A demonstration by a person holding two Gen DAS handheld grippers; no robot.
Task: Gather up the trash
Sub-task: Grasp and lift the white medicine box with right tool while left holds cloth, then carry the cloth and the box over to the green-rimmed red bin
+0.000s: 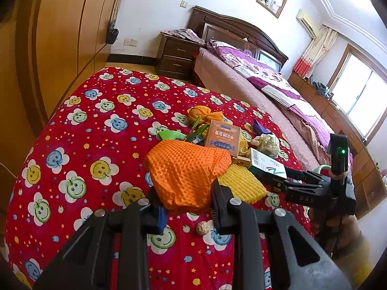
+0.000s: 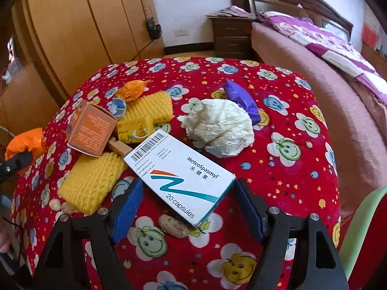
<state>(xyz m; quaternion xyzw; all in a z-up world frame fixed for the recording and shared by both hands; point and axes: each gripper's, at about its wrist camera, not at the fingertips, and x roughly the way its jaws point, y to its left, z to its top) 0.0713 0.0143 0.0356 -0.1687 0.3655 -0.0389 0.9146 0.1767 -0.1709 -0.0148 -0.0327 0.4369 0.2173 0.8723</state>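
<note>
My left gripper [image 1: 185,191] is shut on an orange foam net [image 1: 186,169], which bulges up between the jaws. It also shows at the left edge of the right wrist view, with the left gripper [image 2: 14,162] pinching the orange foam net [image 2: 24,142]. My right gripper [image 2: 187,186] is open, and its blue pads [image 2: 128,205] flank a white medicine box [image 2: 183,174] lying flat on the cloth. In the left wrist view the right gripper [image 1: 273,178] reaches in from the right at the white medicine box [image 1: 266,164].
On the red smiley-face tablecloth [image 2: 278,174] lie two yellow foam nets [image 2: 89,181], an orange-brown carton [image 2: 92,130], a small yellow box [image 2: 135,130], crumpled white paper [image 2: 220,130], a purple wrapper [image 2: 241,99] and a peanut shell [image 2: 174,224]. A bed [image 2: 314,55] stands to the right.
</note>
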